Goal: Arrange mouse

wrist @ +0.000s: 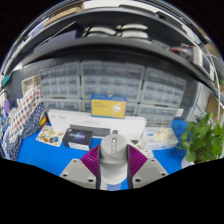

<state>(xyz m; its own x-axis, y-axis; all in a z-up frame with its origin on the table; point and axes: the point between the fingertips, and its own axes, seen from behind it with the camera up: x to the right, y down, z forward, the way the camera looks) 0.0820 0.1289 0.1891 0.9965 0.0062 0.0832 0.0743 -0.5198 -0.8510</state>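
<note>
Gripped between the two fingers [113, 168], a pale grey mouse [112, 155] stands on end, both purple pads [92, 160] pressing its sides. Raised above the blue bench [50, 155], the fingers point level toward the back wall. Left of them lies a small colourful box [49, 133]; beyond them sits a white device [88, 135], behind it a yellow box [108, 107] against shelves of drawers [100, 80]. Right stands a green plant [203, 138].
</note>
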